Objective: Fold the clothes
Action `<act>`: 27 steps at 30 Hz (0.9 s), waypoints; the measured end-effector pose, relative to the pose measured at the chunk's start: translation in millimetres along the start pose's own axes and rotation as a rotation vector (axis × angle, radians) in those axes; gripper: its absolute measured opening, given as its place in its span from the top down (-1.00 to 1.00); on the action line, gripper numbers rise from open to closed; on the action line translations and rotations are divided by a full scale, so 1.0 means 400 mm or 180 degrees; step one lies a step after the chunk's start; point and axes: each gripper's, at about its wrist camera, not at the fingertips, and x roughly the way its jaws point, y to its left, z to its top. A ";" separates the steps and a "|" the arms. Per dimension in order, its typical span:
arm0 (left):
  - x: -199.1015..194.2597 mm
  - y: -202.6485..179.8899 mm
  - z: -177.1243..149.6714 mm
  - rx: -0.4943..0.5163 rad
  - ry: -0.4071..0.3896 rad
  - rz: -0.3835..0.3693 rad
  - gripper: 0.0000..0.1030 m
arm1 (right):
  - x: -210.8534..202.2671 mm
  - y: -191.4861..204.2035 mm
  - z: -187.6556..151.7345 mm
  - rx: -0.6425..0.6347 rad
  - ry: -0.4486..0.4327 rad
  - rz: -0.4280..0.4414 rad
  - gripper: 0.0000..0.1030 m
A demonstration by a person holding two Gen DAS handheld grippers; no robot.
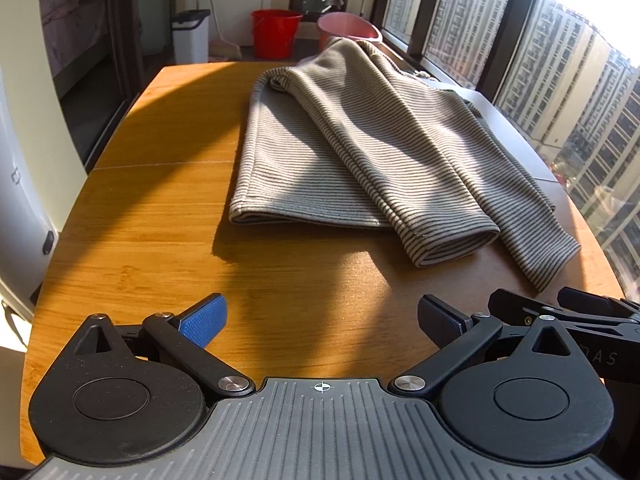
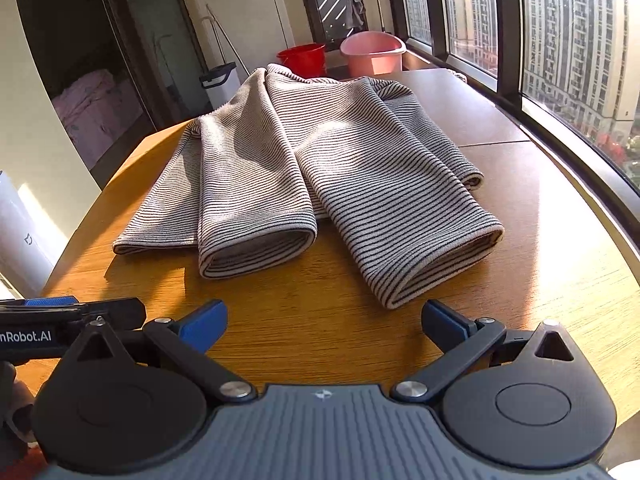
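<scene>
A grey striped garment (image 1: pixel 360 148) lies on the wooden table (image 1: pixel 160 208), its two sleeves folded over the body and pointing toward me. In the right wrist view the same garment (image 2: pixel 312 168) shows both sleeve cuffs at its near edge. My left gripper (image 1: pixel 322 320) hovers open over bare wood, short of the garment's near hem, nothing between its blue pads. My right gripper (image 2: pixel 324 322) is open too, just in front of the right sleeve cuff (image 2: pixel 432 268), not touching it. Each gripper shows at the edge of the other's view.
A red bucket (image 1: pixel 276 34) and a pink basin (image 1: pixel 348 30) stand beyond the table's far end, beside a white bin (image 1: pixel 191 36). Large windows (image 1: pixel 560 60) run along the right side. A white appliance (image 1: pixel 20 208) stands left of the table.
</scene>
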 end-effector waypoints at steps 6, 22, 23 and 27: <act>0.002 -0.002 0.001 0.0006 0.0012 -0.0022 -1.00 | -0.012 0.001 0.000 -0.0002 -0.0037 -0.0025 -1.00; 0.009 -0.012 -0.001 0.0051 0.0102 -0.0043 -1.00 | -0.015 -0.016 -0.007 0.0099 -0.0021 0.0016 -1.00; 0.009 -0.013 -0.001 0.0051 0.0104 -0.0043 -1.00 | -0.014 -0.015 -0.007 0.0098 -0.0017 0.0017 -1.00; 0.008 -0.012 -0.001 0.0046 0.0102 -0.0044 -1.00 | -0.011 -0.013 -0.010 0.0088 -0.0003 0.0024 -1.00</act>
